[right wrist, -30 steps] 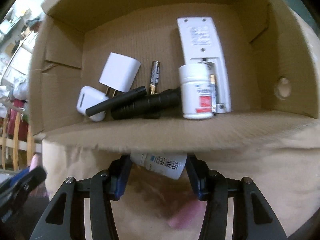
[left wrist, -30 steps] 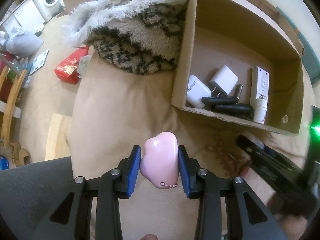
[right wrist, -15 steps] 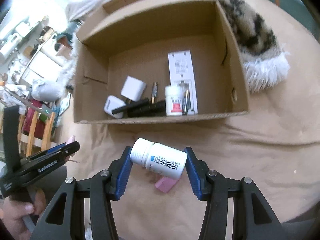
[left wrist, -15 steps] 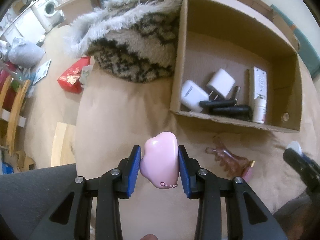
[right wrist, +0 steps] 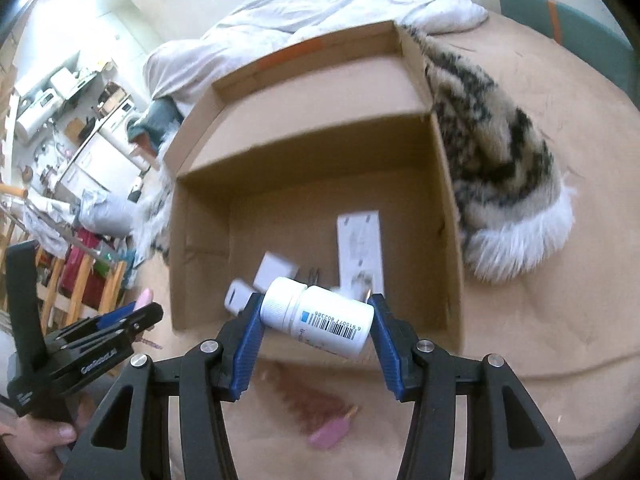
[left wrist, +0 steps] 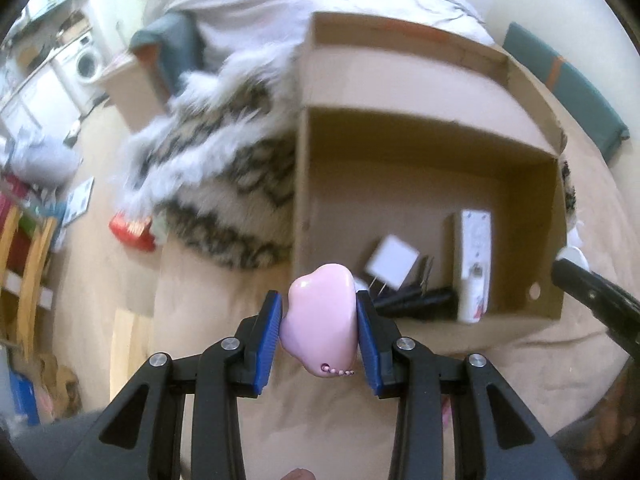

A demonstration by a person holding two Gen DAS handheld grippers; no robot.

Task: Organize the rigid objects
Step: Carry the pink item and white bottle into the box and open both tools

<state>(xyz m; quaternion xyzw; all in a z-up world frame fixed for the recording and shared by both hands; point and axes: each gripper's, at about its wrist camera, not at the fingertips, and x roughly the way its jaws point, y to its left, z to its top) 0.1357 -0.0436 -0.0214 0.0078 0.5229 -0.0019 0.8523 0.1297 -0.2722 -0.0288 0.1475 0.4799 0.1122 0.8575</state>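
Bed: tan sheet [left wrist: 224,280] under everything, a furry throw [left wrist: 224,184] at the box's left wall, kitchen units blurred in the far left background.
Left view, box: open cardboard box [left wrist: 424,144] stood on the sheet, its near wall just beyond the fingertips; a white charger [left wrist: 394,260], remote [left wrist: 474,256] and dark tubes [left wrist: 420,302] lay along that near wall.
Left view, grip: left gripper [left wrist: 318,326] was clamped on a pink toy [left wrist: 320,316], pads on its two flanks, the toy's top poking past the tips toward the box's near left corner.
Left view, handling: glossy, hard and probably light; its rounded sides looked liable to slip, so the flat flanks seemed the best hold.
Right view, grip: right gripper [right wrist: 316,322] pinched a white bottle [right wrist: 320,316] end to end, cap against the left pad, base against the right, lying tilted across the jaws.
Right view, place: bottle hung over the box's near wall, near the middle.
Right view, handling: stiff smooth plastic, likely light; an end-to-end hold can let it pivot.
Right view, sheet: pink bits [right wrist: 332,432] lay outside the box, below the jaws.
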